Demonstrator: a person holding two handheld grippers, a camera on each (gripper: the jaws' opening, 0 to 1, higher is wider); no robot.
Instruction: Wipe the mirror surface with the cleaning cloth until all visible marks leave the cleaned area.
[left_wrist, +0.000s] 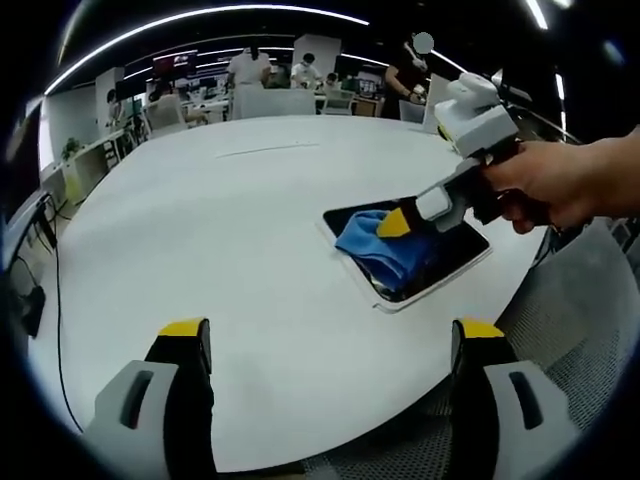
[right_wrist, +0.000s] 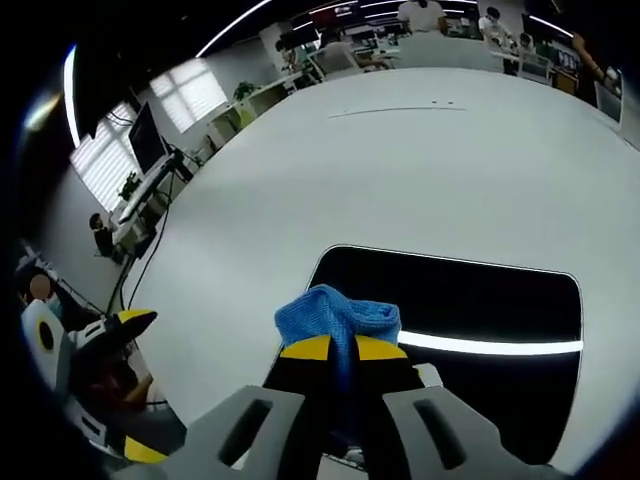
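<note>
A white-framed mirror (left_wrist: 462, 243) with a dark surface lies flat on the white table (left_wrist: 230, 220), near its right edge. A hand (left_wrist: 560, 185) holds my right gripper (left_wrist: 397, 222), shut on a blue cleaning cloth (left_wrist: 372, 247) and pressing it onto the mirror's left half. In the right gripper view the yellow-tipped jaws (right_wrist: 340, 348) pinch the bunched cloth (right_wrist: 335, 312) at the near left part of the mirror (right_wrist: 480, 290), which reflects a bright ceiling light strip. My left gripper (left_wrist: 330, 335) hovers over the table's near edge, open and holding nothing; it also appears low on the left (right_wrist: 135, 385).
The table (right_wrist: 400, 160) stretches far and wide beyond the mirror. Grey carpet (left_wrist: 590, 330) lies past its right edge. Desks, chairs and several people (left_wrist: 248, 68) stand at the back of the room. A cable (left_wrist: 55, 300) trails on the floor at the left.
</note>
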